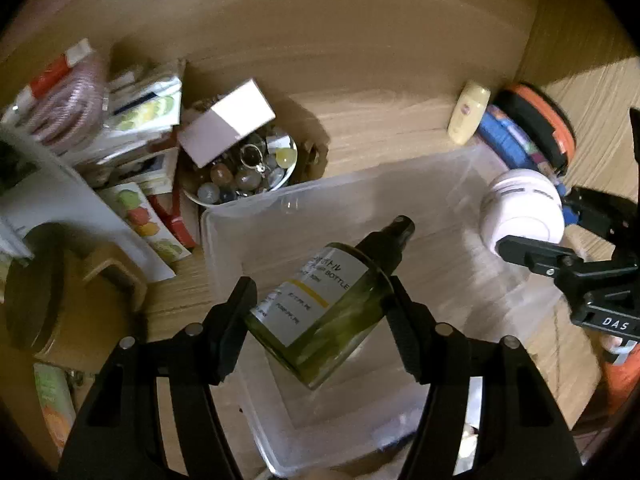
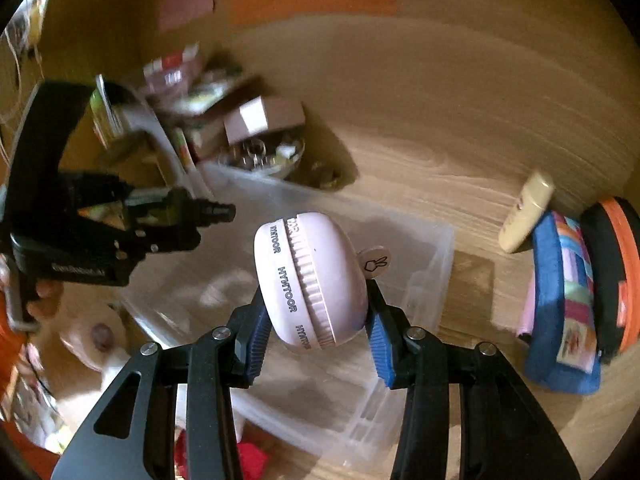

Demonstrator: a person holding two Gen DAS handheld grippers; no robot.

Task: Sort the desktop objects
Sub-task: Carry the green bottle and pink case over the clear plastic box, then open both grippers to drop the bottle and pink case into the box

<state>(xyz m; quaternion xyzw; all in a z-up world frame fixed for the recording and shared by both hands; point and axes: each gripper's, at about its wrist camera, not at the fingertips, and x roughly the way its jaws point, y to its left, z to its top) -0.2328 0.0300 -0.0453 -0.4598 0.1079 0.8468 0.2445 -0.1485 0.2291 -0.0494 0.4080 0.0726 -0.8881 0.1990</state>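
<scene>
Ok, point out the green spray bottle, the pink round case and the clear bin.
green spray bottle (image 1: 320,312), left wrist view, on its label.
pink round case (image 2: 316,280), right wrist view, on its ribbed seam.
clear bin (image 1: 248,216), left wrist view, on its far rim.

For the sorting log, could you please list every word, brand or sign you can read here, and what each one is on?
"HYNTOOR", repeated around the pink round case held in the right gripper.
"BOTTLE", on the label of the green spray bottle held in the left gripper; the other label lines are too small to read.
"DAS", on the right gripper's body, seen from the left wrist.
A rabbit-like sign on the case's round tag.
The left gripper's body lettering is blurred.
</scene>
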